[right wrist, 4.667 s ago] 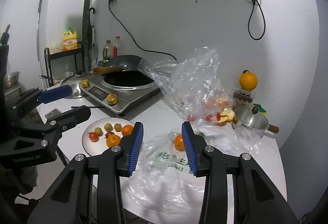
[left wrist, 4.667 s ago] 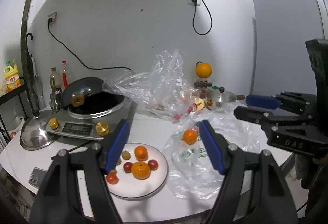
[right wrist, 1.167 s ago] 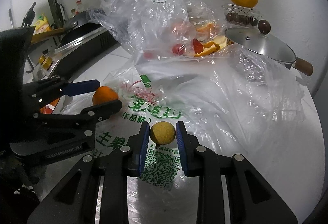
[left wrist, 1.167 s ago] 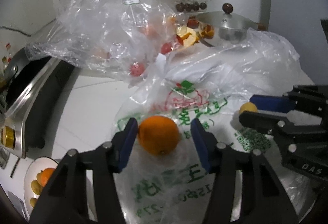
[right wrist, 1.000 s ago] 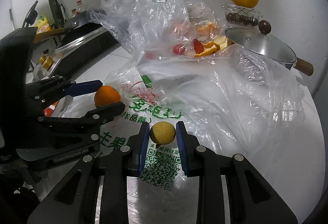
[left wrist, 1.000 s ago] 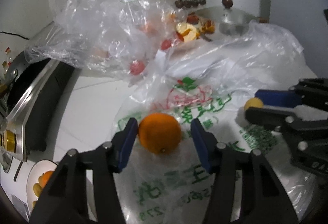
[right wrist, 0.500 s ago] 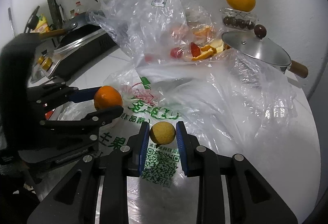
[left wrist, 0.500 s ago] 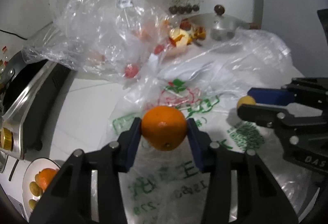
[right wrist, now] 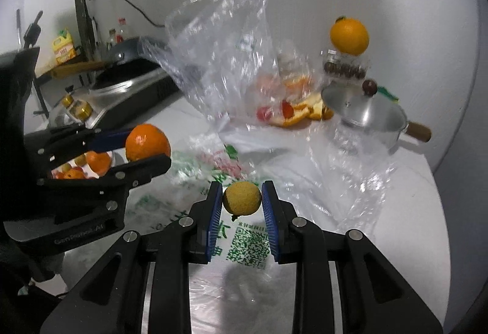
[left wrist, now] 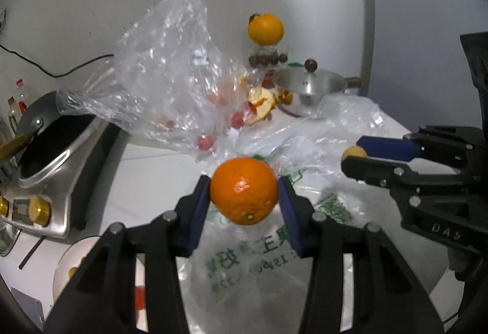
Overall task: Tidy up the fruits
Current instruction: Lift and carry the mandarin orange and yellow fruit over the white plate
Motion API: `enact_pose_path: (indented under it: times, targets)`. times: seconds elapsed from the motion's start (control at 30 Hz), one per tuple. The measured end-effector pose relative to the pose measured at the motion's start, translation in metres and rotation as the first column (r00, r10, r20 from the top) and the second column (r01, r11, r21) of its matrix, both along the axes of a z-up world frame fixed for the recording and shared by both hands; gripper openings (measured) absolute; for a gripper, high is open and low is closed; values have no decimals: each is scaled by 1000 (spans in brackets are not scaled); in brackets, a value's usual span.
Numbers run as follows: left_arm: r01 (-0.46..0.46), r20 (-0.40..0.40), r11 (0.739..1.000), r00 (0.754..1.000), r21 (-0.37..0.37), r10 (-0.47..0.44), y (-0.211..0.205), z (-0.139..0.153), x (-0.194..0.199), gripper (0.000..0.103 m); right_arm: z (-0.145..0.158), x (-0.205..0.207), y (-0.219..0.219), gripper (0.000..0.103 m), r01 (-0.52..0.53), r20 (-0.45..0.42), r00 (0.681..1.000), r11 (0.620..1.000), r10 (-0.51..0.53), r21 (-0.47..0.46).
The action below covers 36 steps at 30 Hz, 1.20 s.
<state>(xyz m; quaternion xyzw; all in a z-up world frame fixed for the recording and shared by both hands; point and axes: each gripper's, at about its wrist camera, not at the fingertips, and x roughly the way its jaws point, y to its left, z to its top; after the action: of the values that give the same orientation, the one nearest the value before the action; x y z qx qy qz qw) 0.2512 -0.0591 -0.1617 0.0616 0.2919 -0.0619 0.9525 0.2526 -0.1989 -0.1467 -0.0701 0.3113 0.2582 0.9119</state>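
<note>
My left gripper (left wrist: 244, 195) is shut on an orange (left wrist: 243, 191), held in the air above the printed plastic bag (left wrist: 259, 245). In the right wrist view that orange (right wrist: 148, 141) shows at the left between the left gripper's (right wrist: 149, 147) blue pads. My right gripper (right wrist: 242, 202) is shut on a small yellow fruit (right wrist: 242, 198), also lifted off the bag (right wrist: 244, 242). From the left wrist view the right gripper (left wrist: 350, 158) and its yellow fruit (left wrist: 353, 153) appear at the right. A white plate (left wrist: 65, 268) with fruit lies at the lower left, mostly hidden by my fingers.
A crumpled clear bag (left wrist: 170, 71) with small red fruits and orange peel stands behind. An induction cooker with a wok (left wrist: 52, 150) is at the left. A steel lidded pot (left wrist: 308, 86) and a large orange (left wrist: 265, 28) on a box sit by the wall.
The left jaws closed onto the orange and lifted it off the bag. The right gripper rose with the yellow fruit held throughout. Both views now look from higher up.
</note>
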Motion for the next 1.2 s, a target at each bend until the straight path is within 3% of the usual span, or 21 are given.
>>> enact_pose_path:
  times: [0.53, 1.2]
  targets:
    - [4, 147, 999, 989, -41, 2, 27, 48, -73, 46, 47, -59, 19, 29, 11, 121, 993, 1000, -11, 2]
    - [-3, 251, 997, 968, -82, 23, 69, 78, -144, 46, 81, -126, 57, 29, -6, 214, 977, 1000, 10, -21]
